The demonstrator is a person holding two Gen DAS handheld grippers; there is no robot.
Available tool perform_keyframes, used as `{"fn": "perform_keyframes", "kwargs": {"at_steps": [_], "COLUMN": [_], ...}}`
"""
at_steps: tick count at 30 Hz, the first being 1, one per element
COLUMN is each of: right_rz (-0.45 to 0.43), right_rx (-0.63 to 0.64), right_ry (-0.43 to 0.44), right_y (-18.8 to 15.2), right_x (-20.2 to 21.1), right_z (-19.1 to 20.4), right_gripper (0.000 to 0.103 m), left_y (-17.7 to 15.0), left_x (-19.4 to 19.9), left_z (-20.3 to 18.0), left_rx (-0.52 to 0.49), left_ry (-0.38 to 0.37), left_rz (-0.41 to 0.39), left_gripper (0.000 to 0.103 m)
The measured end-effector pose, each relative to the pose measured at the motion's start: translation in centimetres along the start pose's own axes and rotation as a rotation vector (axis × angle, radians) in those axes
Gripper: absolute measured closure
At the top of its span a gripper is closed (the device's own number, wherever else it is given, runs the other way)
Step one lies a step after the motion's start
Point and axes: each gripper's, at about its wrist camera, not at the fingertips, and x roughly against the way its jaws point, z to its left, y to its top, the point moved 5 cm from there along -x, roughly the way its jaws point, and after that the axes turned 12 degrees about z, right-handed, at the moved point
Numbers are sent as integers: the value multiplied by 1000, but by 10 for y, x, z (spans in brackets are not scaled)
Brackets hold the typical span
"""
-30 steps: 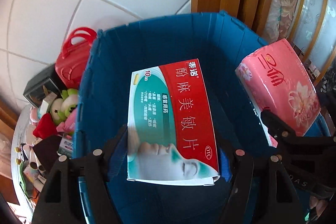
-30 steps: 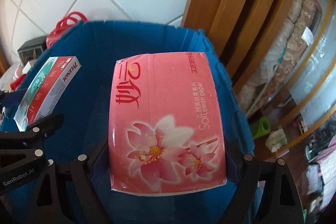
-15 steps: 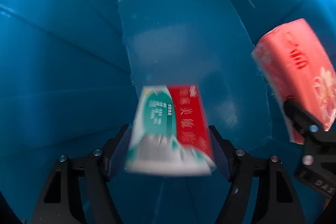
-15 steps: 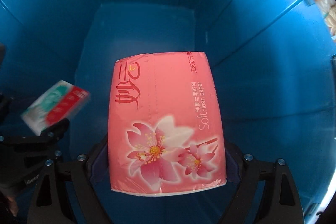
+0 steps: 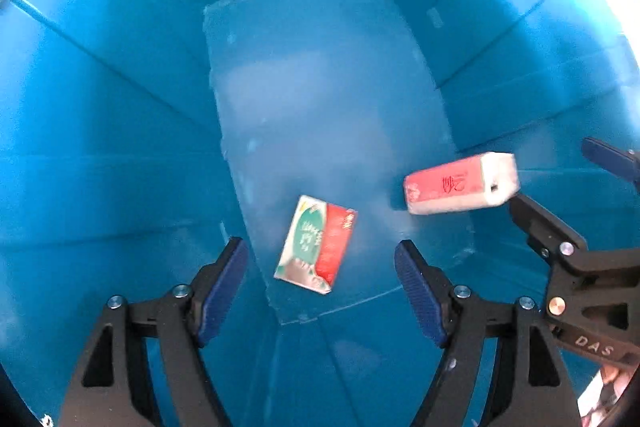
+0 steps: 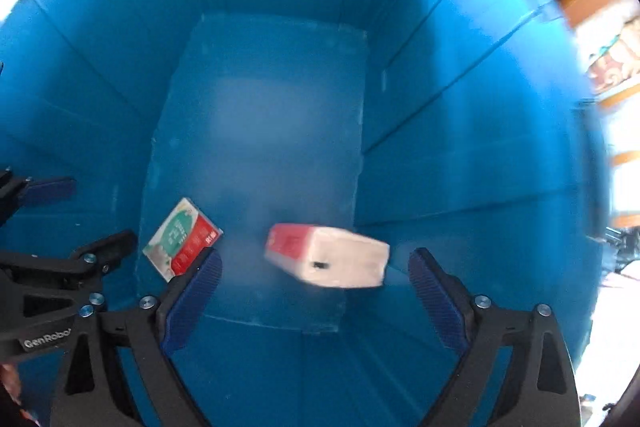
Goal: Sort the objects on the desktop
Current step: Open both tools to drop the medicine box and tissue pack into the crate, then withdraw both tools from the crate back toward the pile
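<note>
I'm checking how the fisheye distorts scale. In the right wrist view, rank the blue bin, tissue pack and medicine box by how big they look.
1. blue bin, fills nearly the whole view.
2. tissue pack, blurred.
3. medicine box, partly hidden by a gripper finger, so its lead is unsure.

"DAS" stands in pale letters on the black body of the right gripper (image 5: 576,211), seen at the lower right edge of the left wrist view; the letters run on past the frame edge. "GenRobo" stands in white on the black body of the left gripper (image 6: 64,219), at the lower left of the right wrist view, also cut at its end. The medicine box (image 5: 316,245) bears print on its green and red face, too blurred to read. The tissue pack (image 5: 460,183) carries red characters, likewise unreadable.
</note>
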Motion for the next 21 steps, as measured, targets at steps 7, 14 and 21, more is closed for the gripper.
{"fn": "perform_keyframes", "kwargs": {"at_steps": [7, 14, 21], "right_rz": [-284, -534, -705], "right_rx": [-49, -68, -43], "right_ry": [3, 28, 57], "right_y": [-35, -81, -114], "right_x": [80, 138, 173], "right_z": [-7, 26, 79], "right_gripper": [0, 0, 0], "left_y": [-47, -126, -197], "left_x": [80, 137, 165], "left_z": [-7, 7, 43], "left_rx": [-41, -16, 67], "left_ry": [15, 94, 143], "left_rz": [-308, -652, -865], "left_gripper": [28, 27, 20]}}
